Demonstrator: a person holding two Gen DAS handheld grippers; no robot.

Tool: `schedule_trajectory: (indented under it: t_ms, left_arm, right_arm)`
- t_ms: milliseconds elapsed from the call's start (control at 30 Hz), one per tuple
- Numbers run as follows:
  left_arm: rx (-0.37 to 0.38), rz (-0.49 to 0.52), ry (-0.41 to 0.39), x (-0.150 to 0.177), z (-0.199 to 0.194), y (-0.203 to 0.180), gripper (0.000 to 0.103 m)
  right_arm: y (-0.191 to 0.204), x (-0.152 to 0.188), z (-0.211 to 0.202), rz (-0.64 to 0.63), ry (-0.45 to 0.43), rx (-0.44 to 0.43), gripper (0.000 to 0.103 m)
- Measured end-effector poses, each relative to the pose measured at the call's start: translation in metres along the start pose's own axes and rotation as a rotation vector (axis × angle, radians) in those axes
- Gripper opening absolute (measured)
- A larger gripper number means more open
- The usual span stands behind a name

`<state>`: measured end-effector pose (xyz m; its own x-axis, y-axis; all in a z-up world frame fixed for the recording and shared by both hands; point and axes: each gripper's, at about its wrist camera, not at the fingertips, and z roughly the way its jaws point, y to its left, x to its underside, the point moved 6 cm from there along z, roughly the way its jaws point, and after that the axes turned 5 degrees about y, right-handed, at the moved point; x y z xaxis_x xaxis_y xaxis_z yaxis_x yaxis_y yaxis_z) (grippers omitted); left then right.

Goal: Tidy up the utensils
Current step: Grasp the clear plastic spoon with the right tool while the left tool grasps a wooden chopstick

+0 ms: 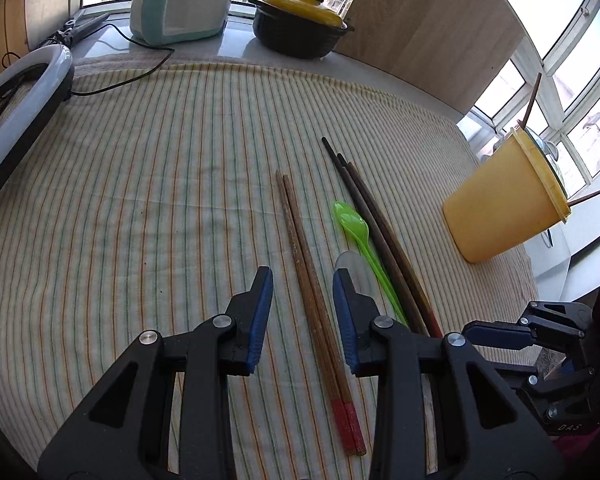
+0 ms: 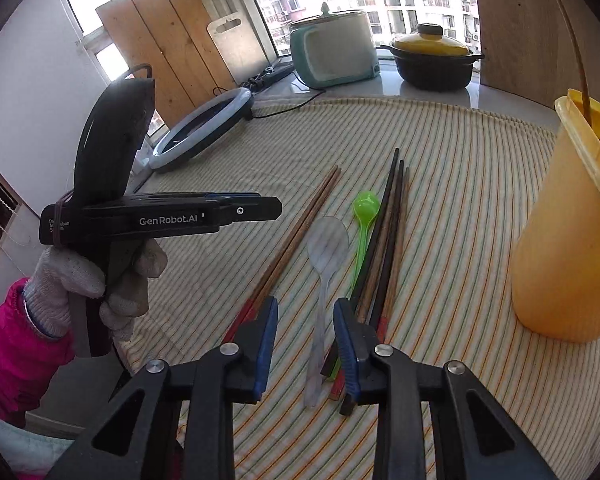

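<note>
On the striped cloth lie a pair of brown chopsticks with red ends, a clear plastic spoon, a green spoon and several dark chopsticks. My left gripper is open and straddles the brown pair without touching it. My right gripper is open over the clear spoon's handle, pads apart from it. A yellow cup stands at the right with chopsticks sticking out of it.
A ring light lies at the left with its cable. A rice cooker and a black pot with a yellow lid stand at the back by the window. A gloved hand holds the left gripper.
</note>
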<state>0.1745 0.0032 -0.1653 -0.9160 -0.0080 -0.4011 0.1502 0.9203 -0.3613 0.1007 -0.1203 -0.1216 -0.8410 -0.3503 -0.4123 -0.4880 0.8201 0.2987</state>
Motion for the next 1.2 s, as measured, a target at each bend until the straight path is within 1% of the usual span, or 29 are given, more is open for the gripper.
schedule_trajectory:
  t_ms: [167, 300, 433, 467, 500, 600, 667, 933, 1067, 1200]
  left_arm:
    - [-0.014, 0.014, 0.03, 0.0, 0.012, 0.0, 0.03]
    - [-0.026, 0.013, 0.051, -0.001, 0.02, 0.001, 0.03]
    - [-0.026, 0.007, 0.066, 0.0, 0.025, 0.002, 0.03]
    - [-0.033, 0.011, 0.067, 0.0, 0.027, 0.003, 0.029]
    - [-0.043, 0.015, 0.067, 0.0, 0.028, 0.003, 0.026]
    - [-0.057, 0.025, 0.07, 0.0, 0.029, 0.003, 0.025]
    - [-0.076, 0.039, 0.073, -0.001, 0.03, 0.002, 0.022]
    - [-0.143, 0.112, 0.091, -0.003, 0.032, -0.004, 0.021]
    - [-0.134, 0.126, 0.12, -0.007, 0.037, -0.008, 0.021]
    - [-0.128, 0.114, 0.135, -0.015, 0.041, -0.009, 0.021]
  right_arm:
    - [-0.001, 0.0, 0.024, 0.0, 0.076, 0.003, 0.023]
    - [-0.007, 0.001, 0.034, 0.019, 0.107, 0.006, 0.022]
    - [-0.013, 0.002, 0.038, 0.038, 0.116, 0.009, 0.022]
    - [-0.014, 0.002, 0.038, 0.041, 0.119, 0.007, 0.021]
    - [-0.014, 0.002, 0.039, 0.043, 0.121, 0.007, 0.021]
    - [-0.014, 0.002, 0.039, 0.044, 0.124, 0.002, 0.021]
    - [-0.014, 0.002, 0.041, 0.045, 0.128, -0.003, 0.021]
    - [-0.013, 0.0, 0.048, 0.05, 0.136, -0.006, 0.021]
    - [-0.014, -0.002, 0.049, 0.056, 0.14, -0.013, 0.019]
    - [-0.015, -0.002, 0.049, 0.067, 0.144, -0.02, 0.018]
